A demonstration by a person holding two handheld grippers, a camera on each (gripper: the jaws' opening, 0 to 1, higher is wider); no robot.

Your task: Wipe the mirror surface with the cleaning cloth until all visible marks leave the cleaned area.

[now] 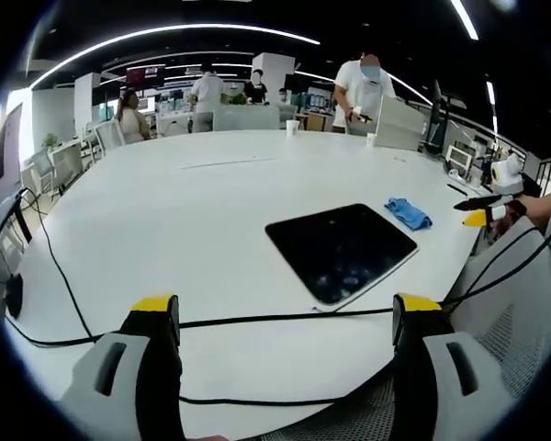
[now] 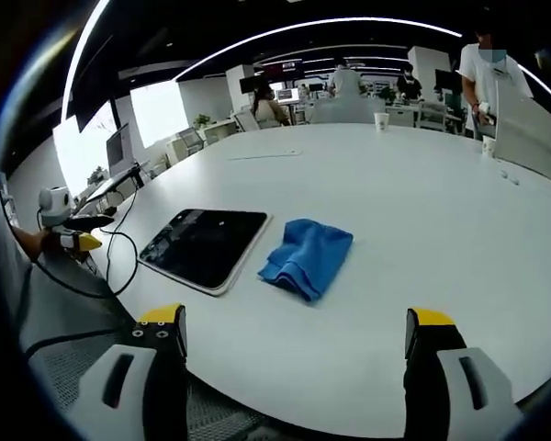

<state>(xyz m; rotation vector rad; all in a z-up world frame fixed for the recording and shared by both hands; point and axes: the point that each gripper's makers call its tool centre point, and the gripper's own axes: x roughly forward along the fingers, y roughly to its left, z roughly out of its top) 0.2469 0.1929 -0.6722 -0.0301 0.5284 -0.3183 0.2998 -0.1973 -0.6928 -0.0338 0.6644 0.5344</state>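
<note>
Jaws of both the left gripper [image 1: 286, 322] and right gripper [image 2: 297, 333] stand wide apart, holding nothing, back over the desk's [image 1: 165, 220] near edge. Mirror [image 1: 341, 251] lies flat near that edge, the blue cloth [image 2: 307, 256] just beside it, apart. Bare desk spreads beyond.

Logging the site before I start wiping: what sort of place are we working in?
Most likely an open-plan office. A large white table holds the mirror and blue cloth, with desks and monitors behind, people standing around, and long ceiling light strips.
</note>
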